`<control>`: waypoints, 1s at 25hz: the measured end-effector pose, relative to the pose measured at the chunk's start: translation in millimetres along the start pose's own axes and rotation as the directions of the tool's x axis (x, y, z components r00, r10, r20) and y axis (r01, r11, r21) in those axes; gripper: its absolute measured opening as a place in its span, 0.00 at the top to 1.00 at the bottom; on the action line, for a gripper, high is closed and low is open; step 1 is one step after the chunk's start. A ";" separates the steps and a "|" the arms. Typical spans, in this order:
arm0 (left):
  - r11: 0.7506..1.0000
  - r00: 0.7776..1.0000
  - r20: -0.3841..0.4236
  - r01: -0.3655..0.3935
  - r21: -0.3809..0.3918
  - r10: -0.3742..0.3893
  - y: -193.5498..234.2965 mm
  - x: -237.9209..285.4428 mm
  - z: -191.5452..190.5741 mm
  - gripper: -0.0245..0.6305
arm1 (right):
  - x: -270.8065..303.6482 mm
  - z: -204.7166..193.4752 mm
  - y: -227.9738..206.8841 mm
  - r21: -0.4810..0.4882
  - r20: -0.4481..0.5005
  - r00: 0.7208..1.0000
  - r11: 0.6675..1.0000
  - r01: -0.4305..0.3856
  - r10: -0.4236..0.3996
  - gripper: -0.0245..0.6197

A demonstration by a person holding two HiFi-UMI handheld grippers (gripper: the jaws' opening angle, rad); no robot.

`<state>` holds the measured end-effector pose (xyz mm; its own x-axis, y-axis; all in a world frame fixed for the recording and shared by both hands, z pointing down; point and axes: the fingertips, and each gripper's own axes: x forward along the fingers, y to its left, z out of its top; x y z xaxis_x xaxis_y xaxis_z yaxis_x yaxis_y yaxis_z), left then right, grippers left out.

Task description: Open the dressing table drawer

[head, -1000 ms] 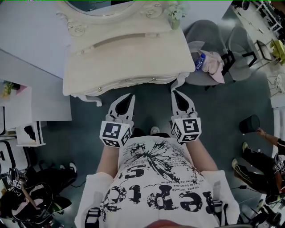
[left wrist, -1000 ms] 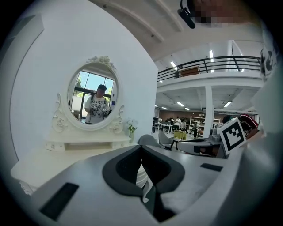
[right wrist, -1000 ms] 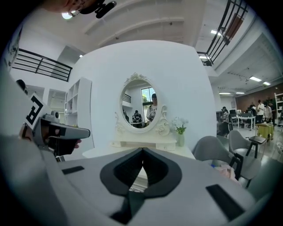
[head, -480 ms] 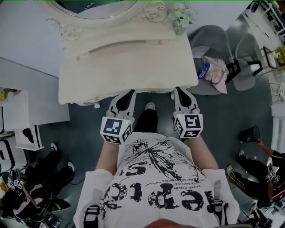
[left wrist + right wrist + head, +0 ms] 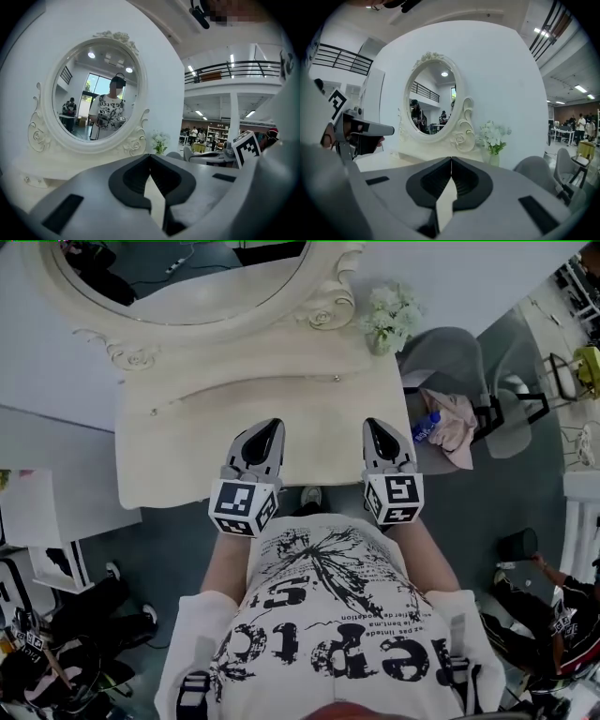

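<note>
- The left hand-held gripper and the right hand-held gripper hang side by side over the front half of the dressing table. They point toward the oval mirror, and their marker cubes stick out past the front edge.
- Both are closed and empty. In each gripper view the dark pads meet at the tip with nothing between them ().
- Held this level and this high, they look to be arriving rather than reaching. The jaws sit above the worktop, not in front of any handle.
- The drawer itself shows in no view. I judge it sits in the front face below the worktop's edge, roughly beneath the two grippers and hidden by the overhang.
- A small knob shows on the raised ledge at the back. Whether it belongs to a drawer I cannot tell.
- To get at a front drawer, a gripper would probably have to drop below the edge, open, and then close on the pull.
- Room to pull looks tight. The person's body stands just behind the front edge, so stepping back may be needed.
- To the right, a grey chair carrying a pink cloth and a bottle crowds that corner.
- The flowers stand at the back right, well clear of the grippers.
</note>
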<state>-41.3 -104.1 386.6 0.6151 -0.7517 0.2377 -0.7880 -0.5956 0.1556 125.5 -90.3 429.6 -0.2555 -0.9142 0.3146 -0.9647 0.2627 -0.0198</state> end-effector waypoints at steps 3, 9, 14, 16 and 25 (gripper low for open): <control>1.000 1.000 -0.014 -0.011 0.003 0.011 14.5 17.9 0.6 0.93 | 29.1 0.9 -7.0 0.003 -0.009 1.000 1.000 -0.005 0.005 0.94; 0.999 0.999 -0.029 -0.040 -0.024 0.039 31.8 41.6 -6.7 0.93 | 73.2 -10.7 -18.4 0.001 -0.013 0.999 0.999 -0.039 0.039 0.94; 0.997 0.998 -0.037 -0.058 -0.049 0.056 42.3 58.7 -20.5 0.93 | 108.6 -33.1 -21.8 -0.014 -0.047 0.995 0.996 -0.092 0.092 0.93; 0.995 0.997 -0.044 -0.072 -0.065 0.069 44.5 62.8 -27.8 0.93 | 120.1 -47.6 -19.1 -0.016 -0.082 0.989 0.992 -0.128 0.126 0.93; 0.993 0.992 -0.097 -0.088 -0.080 0.080 47.9 83.4 -61.7 0.93 | 178.7 -122.7 -25.8 0.034 -0.260 0.955 0.990 -0.140 0.144 0.74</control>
<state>-29.3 -177.9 473.0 0.5448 -0.7659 0.3416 -0.8385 -0.5026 0.2104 112.6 -222.6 602.8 -0.3663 -0.7547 0.5443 -0.9209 0.3777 -0.0961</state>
